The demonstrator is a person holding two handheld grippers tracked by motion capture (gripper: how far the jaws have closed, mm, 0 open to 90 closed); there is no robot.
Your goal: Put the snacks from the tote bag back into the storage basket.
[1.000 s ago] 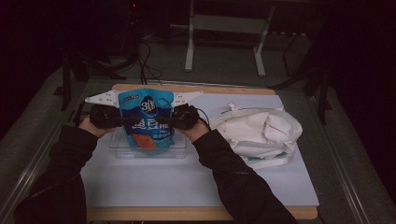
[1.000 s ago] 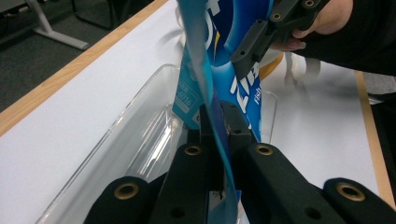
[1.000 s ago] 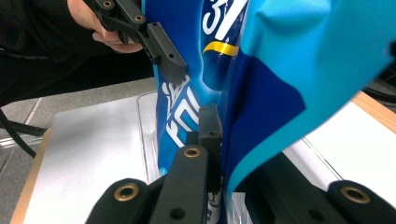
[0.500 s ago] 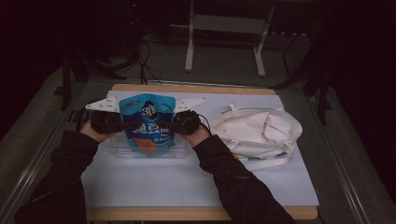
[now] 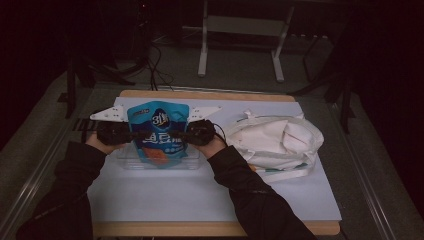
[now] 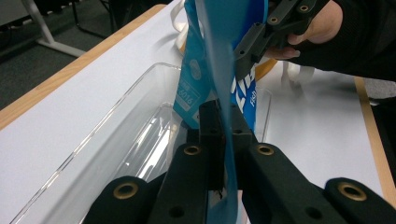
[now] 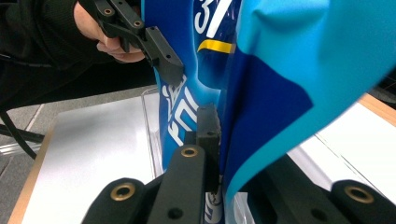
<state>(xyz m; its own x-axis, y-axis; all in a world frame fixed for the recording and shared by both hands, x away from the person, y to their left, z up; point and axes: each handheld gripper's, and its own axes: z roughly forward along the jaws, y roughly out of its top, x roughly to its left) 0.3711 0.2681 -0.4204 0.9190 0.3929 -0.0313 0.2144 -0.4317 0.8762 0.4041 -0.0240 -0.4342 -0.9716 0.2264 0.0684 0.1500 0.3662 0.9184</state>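
We hold our left gripper (image 5: 131, 134) and right gripper (image 5: 186, 134) level, facing each other, jaws clamped tight. Both forearms reach forward from the near table edge, hands wrapped around the gripper bodies.

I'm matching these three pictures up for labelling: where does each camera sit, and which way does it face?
High view: above the person's side, looking forward and down at the table; both forearms show.
Left gripper view: rides the left gripper, looking along its jaws.
Right gripper view: rides the right gripper, likewise.
All share the blue pouch over the clear tray.
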